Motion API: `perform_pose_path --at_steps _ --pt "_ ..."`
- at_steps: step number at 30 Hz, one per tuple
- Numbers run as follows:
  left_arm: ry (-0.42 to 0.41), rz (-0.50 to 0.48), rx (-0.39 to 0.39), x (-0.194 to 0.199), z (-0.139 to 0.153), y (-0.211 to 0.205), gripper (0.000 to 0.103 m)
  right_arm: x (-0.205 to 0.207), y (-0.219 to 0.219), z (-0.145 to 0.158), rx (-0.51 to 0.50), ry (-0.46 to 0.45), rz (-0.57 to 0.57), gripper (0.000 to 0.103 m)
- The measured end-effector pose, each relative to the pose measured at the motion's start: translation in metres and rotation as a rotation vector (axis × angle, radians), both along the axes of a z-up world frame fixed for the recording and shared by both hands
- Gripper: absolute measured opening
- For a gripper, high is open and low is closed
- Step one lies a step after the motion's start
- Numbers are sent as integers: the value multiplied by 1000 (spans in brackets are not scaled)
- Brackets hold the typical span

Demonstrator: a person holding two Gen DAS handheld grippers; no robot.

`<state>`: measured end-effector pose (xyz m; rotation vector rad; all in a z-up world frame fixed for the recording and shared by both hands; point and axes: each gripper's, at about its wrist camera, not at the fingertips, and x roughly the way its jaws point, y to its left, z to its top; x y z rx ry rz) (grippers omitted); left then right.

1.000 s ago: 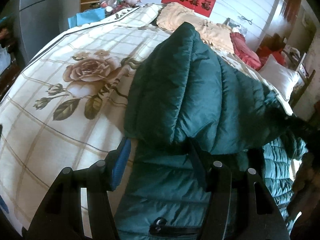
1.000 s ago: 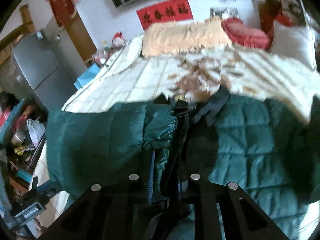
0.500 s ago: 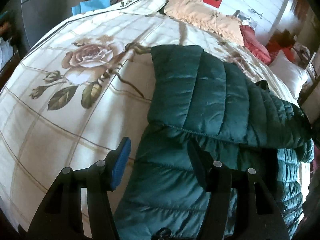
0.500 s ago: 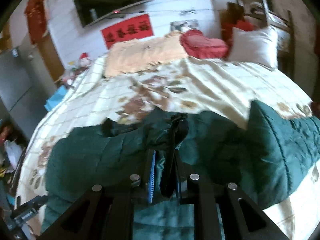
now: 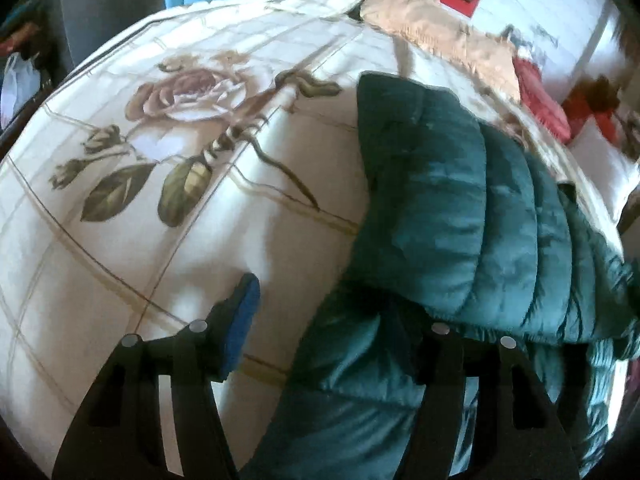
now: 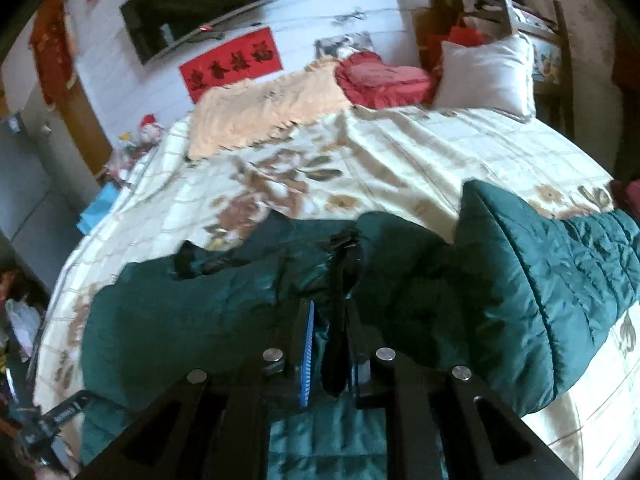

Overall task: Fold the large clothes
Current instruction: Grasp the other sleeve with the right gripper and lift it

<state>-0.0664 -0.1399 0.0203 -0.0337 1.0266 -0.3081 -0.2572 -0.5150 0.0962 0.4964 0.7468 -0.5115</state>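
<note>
A dark green quilted down jacket [image 5: 448,216] lies on the floral bedspread [image 5: 168,184], with one sleeve folded across its body. My left gripper [image 5: 320,320] is open at the jacket's left edge, its blue-padded left finger [image 5: 240,320] over the bedspread and its right finger over the fabric, holding nothing. In the right wrist view the jacket [image 6: 552,292] spreads across the bed's near side. My right gripper [image 6: 328,344] is shut on a bunched fold of the jacket with a black trim strip [image 6: 344,280], lifting it slightly.
A beige fringed blanket [image 6: 264,112], a red heart cushion [image 6: 384,80] and a white pillow [image 6: 484,72] lie at the bed's head. A TV [image 6: 200,8] and a red banner [image 6: 232,64] hang on the wall. A grey cabinet [image 6: 24,200] stands left.
The raised sleeve has dropped flat across the jacket body. My left gripper has drawn back to the jacket's left edge. My right gripper has carried its held fold toward the jacket's middle.
</note>
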Motion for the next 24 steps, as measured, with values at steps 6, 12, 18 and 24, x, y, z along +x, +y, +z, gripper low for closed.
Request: perform_pose_path --at_steps 6,12,18,24 --pt "-18 -19 1 -4 9 4 66 6 -9 -37 9 108 -15 8" --pt "-113 5 5 -19 43 15 66 2 -9 -27 -100 154 -12 3" --pt "-167 -30 -51 -29 72 9 66 -15 -19 -19 -20 92 -32 5" --pt "-156 -105 -19 -14 66 -36 66 9 17 -4 63 40 130 17"
